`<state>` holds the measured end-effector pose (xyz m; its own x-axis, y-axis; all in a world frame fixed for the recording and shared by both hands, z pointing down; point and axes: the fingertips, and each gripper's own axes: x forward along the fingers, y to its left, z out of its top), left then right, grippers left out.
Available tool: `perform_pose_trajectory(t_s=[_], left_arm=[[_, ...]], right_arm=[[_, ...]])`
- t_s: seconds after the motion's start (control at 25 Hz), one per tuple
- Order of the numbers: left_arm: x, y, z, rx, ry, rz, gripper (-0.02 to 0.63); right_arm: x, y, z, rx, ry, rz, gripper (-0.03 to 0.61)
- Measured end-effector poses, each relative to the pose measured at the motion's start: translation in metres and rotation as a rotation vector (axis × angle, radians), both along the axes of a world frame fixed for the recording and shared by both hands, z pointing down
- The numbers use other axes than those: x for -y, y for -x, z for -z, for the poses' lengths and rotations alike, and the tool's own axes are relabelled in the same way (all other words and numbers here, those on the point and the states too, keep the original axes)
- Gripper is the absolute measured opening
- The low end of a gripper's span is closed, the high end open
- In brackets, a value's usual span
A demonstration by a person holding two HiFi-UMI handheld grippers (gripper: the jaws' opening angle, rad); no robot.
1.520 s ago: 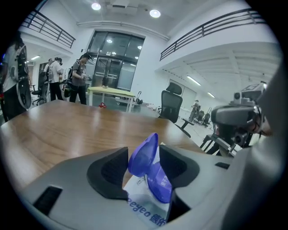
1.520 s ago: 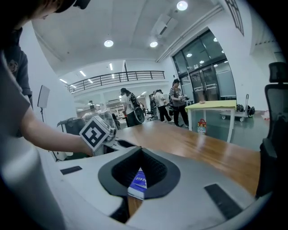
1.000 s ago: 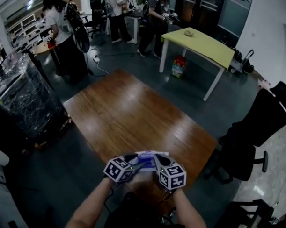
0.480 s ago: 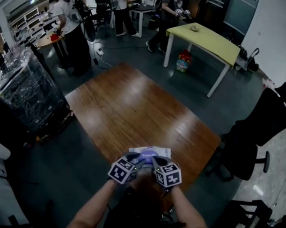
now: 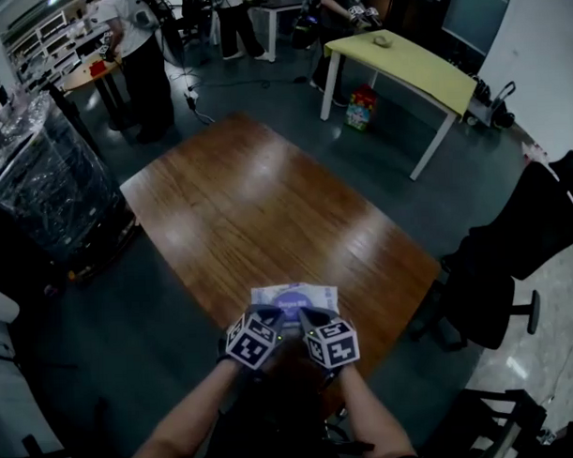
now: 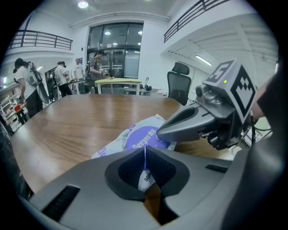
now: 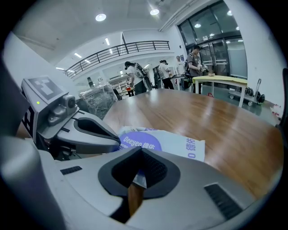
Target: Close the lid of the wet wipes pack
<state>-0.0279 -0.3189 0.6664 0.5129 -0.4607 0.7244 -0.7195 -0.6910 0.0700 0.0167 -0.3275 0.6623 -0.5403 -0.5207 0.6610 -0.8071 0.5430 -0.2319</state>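
Head view shows the pack lying flat on the surface, close to its near edge, with both tools meeting over its near side. The left hand-held gripper has its jaws brought fully together; in the left gripper view the tips meet in a thin line just above the purple lid and nothing is caught between them. The right hand-held gripper is likewise fully closed and empty, with its tip over the same lid, beside the left one. In the right gripper view the lid lies level with the pack's top, no raised flap showing, so the closing looks largely done. Whether it has snapped home cannot be told; a firm press with the closed tips may be all that is left.
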Motion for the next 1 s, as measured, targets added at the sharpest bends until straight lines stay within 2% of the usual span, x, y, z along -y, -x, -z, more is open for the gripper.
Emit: perform_pose_trajectory(t_s=[0.24, 0.44, 0.52, 0.64, 0.84, 1.0], left_arm=[[0.003, 0.000, -0.003, 0.000, -0.002, 0.018, -0.003], [0.006, 0.001, 0.000, -0.061, 0.019, 0.024, -0.003], [0.006, 0.003, 0.011, -0.115, 0.009, 0.033, -0.003], [0.010, 0.003, 0.044, -0.248, -0.029, 0.031, -0.003], [0.009, 0.000, 0.101, -0.418, -0.103, -0.019, -0.003], [0.006, 0.005, 0.140, -0.496, -0.179, -0.042, -0.003]], right_arm=[[0.002, -0.001, -0.002, -0.026, -0.006, 0.001, 0.005], [0.003, -0.002, -0.003, -0.051, -0.010, -0.015, 0.005], [0.000, 0.000, 0.003, -0.055, -0.026, -0.032, 0.005], [-0.001, 0.004, 0.026, -0.030, -0.077, -0.065, 0.005], [-0.006, 0.004, 0.071, 0.000, -0.182, -0.115, 0.005], [-0.009, 0.007, 0.117, 0.051, -0.290, -0.147, 0.005]])
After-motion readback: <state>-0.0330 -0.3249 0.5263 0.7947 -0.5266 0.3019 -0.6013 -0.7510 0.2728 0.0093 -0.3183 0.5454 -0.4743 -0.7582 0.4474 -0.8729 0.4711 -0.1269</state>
